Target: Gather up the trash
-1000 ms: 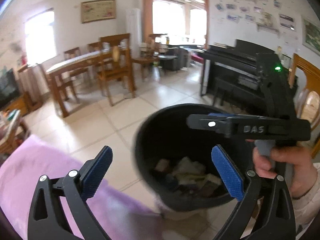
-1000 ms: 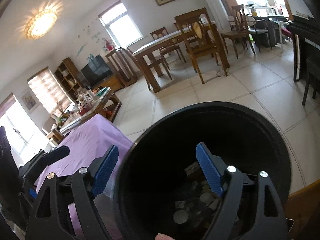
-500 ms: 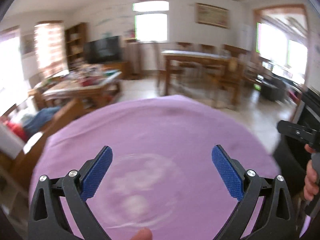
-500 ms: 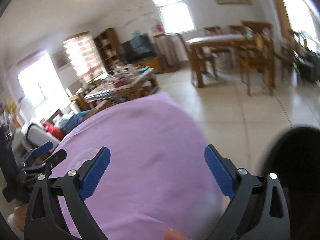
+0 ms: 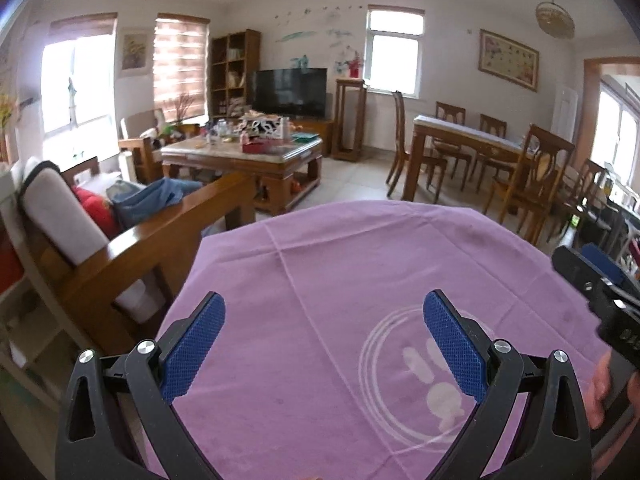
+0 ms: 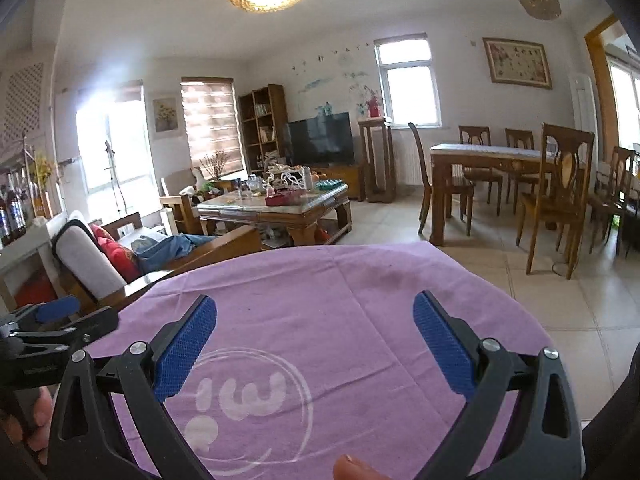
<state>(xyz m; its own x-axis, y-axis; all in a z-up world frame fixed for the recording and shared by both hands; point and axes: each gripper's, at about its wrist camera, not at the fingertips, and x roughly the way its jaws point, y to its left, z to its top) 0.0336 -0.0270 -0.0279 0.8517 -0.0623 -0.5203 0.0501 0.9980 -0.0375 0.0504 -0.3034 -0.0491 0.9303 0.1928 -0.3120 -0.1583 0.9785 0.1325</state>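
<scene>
My left gripper (image 5: 324, 344) is open and empty above a table covered by a purple cloth (image 5: 360, 280) with a white printed logo (image 5: 420, 380). My right gripper (image 6: 314, 344) is open and empty over the same cloth (image 6: 320, 288). Each gripper shows at the edge of the other's view: the right one in the left wrist view (image 5: 600, 292), the left one in the right wrist view (image 6: 48, 332). No trash shows on the cloth. A dark curved edge (image 6: 616, 420) at the lower right of the right wrist view may be the black trash bin.
A wooden sofa (image 5: 132, 240) with cushions stands left of the table. A cluttered wooden coffee table (image 5: 248, 156) and a TV (image 5: 291, 92) stand beyond. A dining table with chairs (image 5: 480, 148) stands at the right on tiled floor (image 6: 560, 280).
Both grippers swung left from the black trash bin to the purple-covered table. The bin has left the left wrist view. Both jaws stayed open.
</scene>
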